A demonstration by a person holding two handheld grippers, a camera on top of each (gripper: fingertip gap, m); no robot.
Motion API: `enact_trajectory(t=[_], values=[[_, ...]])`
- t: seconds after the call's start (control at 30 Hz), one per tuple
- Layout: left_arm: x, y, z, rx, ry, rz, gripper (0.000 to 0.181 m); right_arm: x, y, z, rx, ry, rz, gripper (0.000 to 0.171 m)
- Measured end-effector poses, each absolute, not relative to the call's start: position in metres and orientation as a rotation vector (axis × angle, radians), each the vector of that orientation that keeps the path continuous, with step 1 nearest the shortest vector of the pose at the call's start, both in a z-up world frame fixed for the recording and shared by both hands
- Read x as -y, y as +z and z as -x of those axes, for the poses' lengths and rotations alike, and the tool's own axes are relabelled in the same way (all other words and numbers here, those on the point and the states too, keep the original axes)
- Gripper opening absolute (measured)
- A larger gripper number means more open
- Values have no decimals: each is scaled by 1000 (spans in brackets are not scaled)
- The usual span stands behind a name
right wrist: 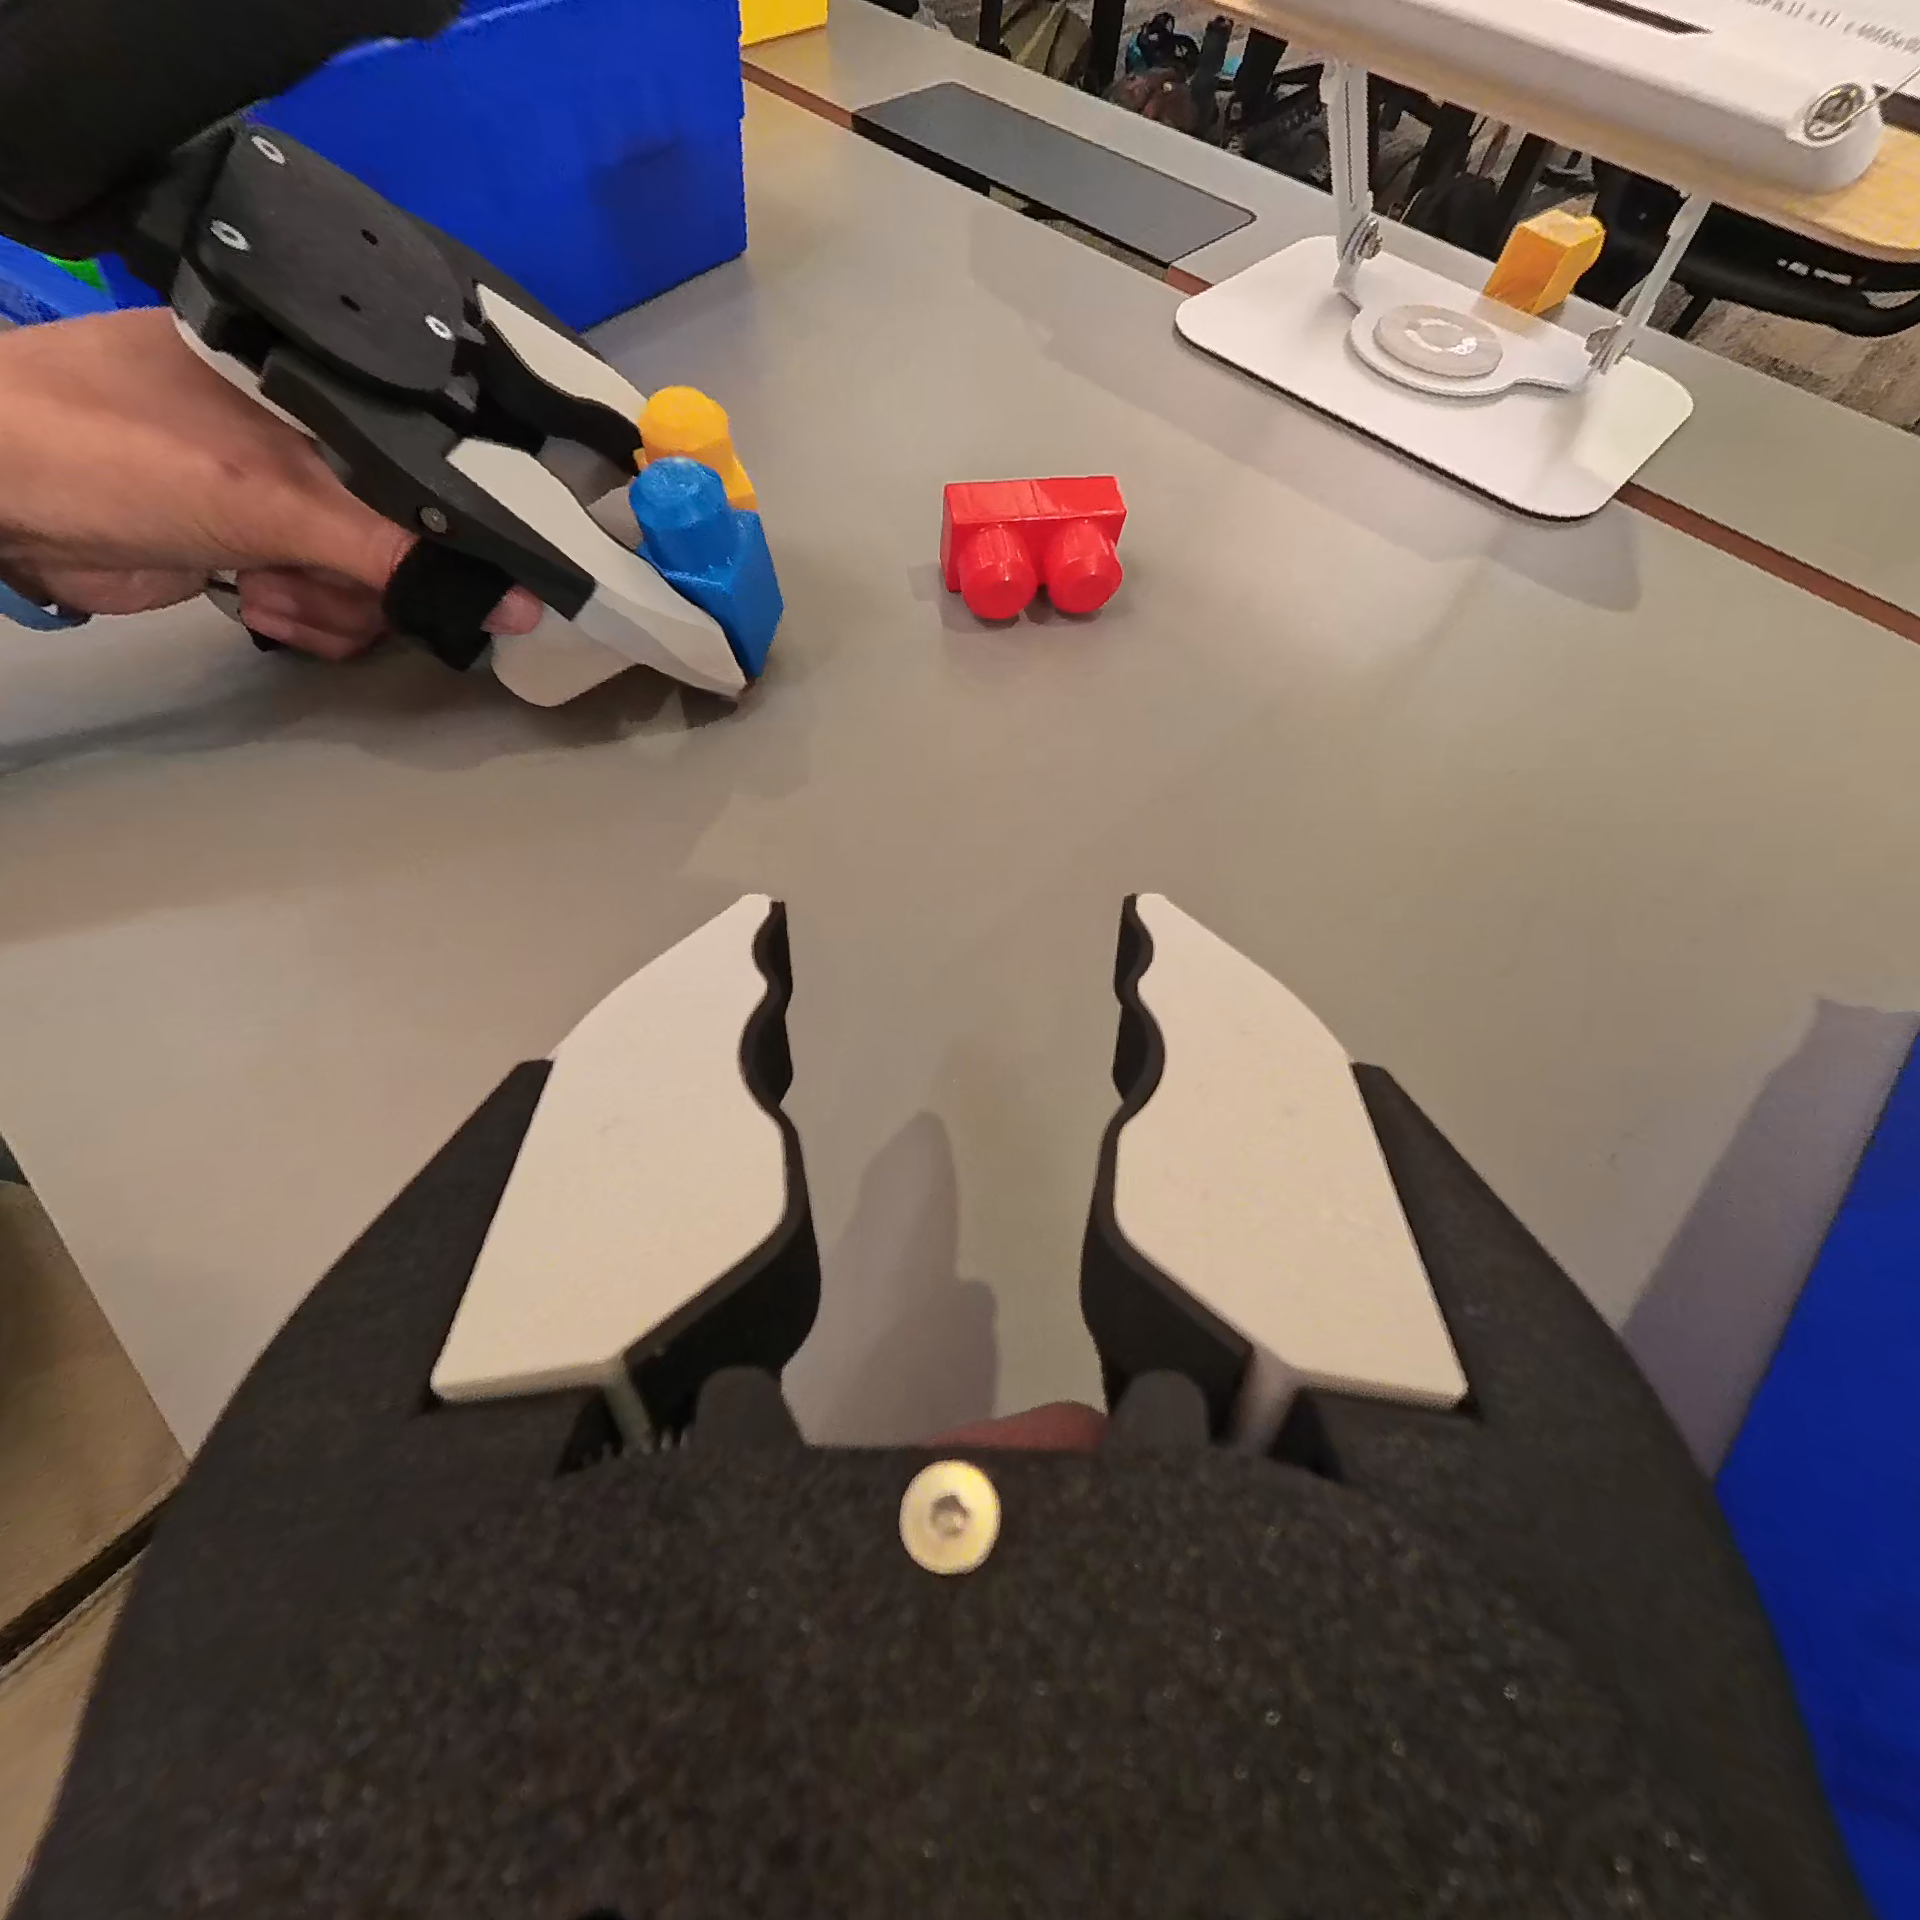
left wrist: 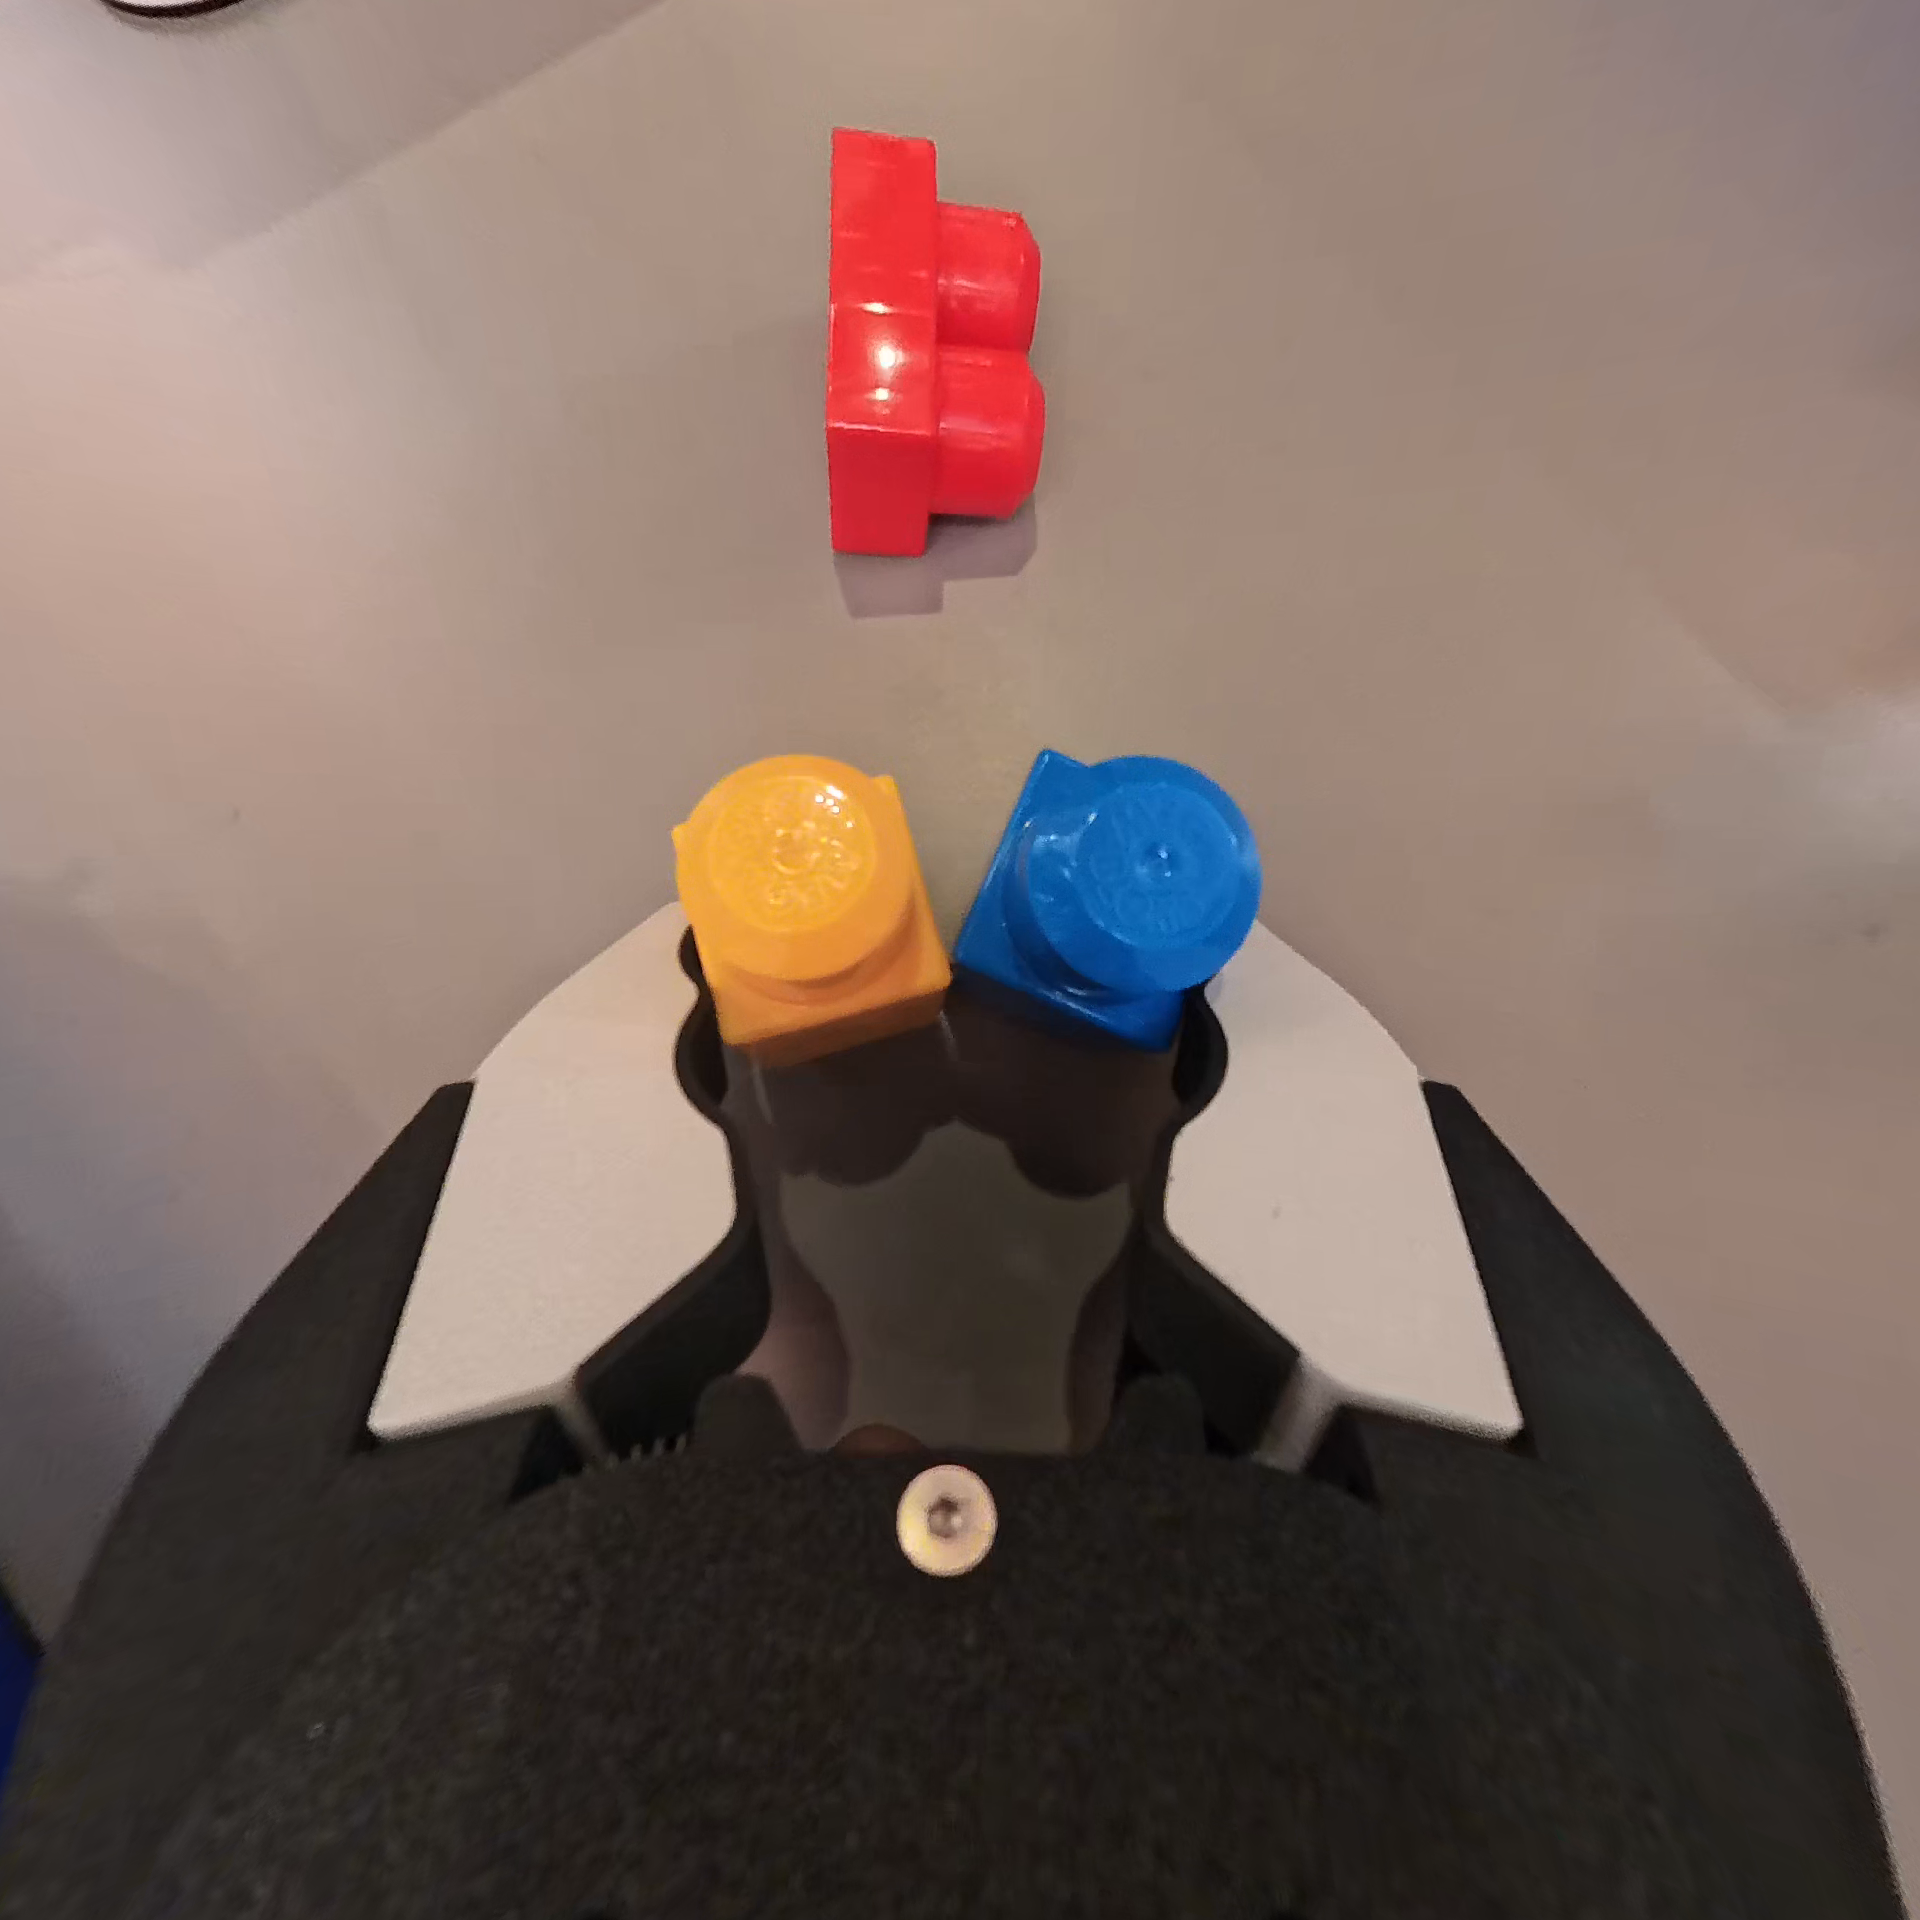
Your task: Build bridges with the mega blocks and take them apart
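My left gripper [left wrist: 956, 935] is shut on two single-stud blocks side by side, a yellow block [left wrist: 810, 904] on the left and a blue block [left wrist: 1112, 904] on the right, studs towards the camera. In the right wrist view the left gripper [right wrist: 675, 540] holds them low, with the blue block [right wrist: 717, 561] at the grey table [right wrist: 1039, 790] and the yellow block [right wrist: 691, 431] behind it. A red two-stud block [left wrist: 925, 343] lies on its side ahead of the left gripper, also seen in the right wrist view [right wrist: 1034, 540]. My right gripper [right wrist: 951, 904] is open and empty above the table.
A blue bin [right wrist: 540, 156] stands at the back left behind the left hand. A white stand [right wrist: 1434, 384] with an orange piece [right wrist: 1543, 260] behind it is at the back right. A black panel [right wrist: 1049, 171] lies flush in the table. A blue surface [right wrist: 1849, 1351] borders the right edge.
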State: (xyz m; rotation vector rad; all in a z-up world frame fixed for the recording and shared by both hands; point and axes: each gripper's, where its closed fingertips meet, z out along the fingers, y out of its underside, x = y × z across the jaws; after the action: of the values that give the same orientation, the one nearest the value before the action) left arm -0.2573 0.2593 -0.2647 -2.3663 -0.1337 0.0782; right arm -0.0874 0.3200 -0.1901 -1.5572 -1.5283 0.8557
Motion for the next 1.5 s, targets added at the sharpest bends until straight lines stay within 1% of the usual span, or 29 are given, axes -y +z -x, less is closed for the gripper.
enact_trajectory(t=[0.2, 0.3, 0.53, 0.67, 0.8, 0.93, 1.0, 1.17, 1.3, 1.43, 1.5], values=[[-246, -244, 241, 72, 70, 2307, 85, -318, -191, 88, 1536, 857, 1555, 60], [-235, -228, 217, -56, 41, 2247, 85, -318, -190, 88, 1533, 856, 1552, 60], [-206, -186, 157, -310, -190, 2111, 85, -316, -192, 89, 1542, 849, 1554, 60], [-195, -183, 146, -374, -197, 2123, 85, -313, -193, 90, 1549, 855, 1551, 60], [-198, -210, 167, -314, -94, 2251, 84, -311, -196, 91, 1557, 865, 1554, 60], [-212, -248, 199, -116, -40, 2416, 84, -308, -196, 92, 1564, 874, 1551, 60], [-216, -257, 211, -34, -17, 2458, 84, -308, -195, 92, 1564, 874, 1548, 60], [-216, -266, 224, 51, 65, 2495, 84, -309, -193, 91, 1557, 872, 1547, 60], [-214, -271, 220, 153, 22, 2487, 84, -308, -194, 92, 1561, 875, 1547, 60], [-212, -271, 215, 145, 44, 2471, 84, -305, -196, 93, 1572, 875, 1545, 60], [-214, -271, 208, 140, -12, 2451, 84, -304, -198, 94, 1576, 883, 1550, 60]])
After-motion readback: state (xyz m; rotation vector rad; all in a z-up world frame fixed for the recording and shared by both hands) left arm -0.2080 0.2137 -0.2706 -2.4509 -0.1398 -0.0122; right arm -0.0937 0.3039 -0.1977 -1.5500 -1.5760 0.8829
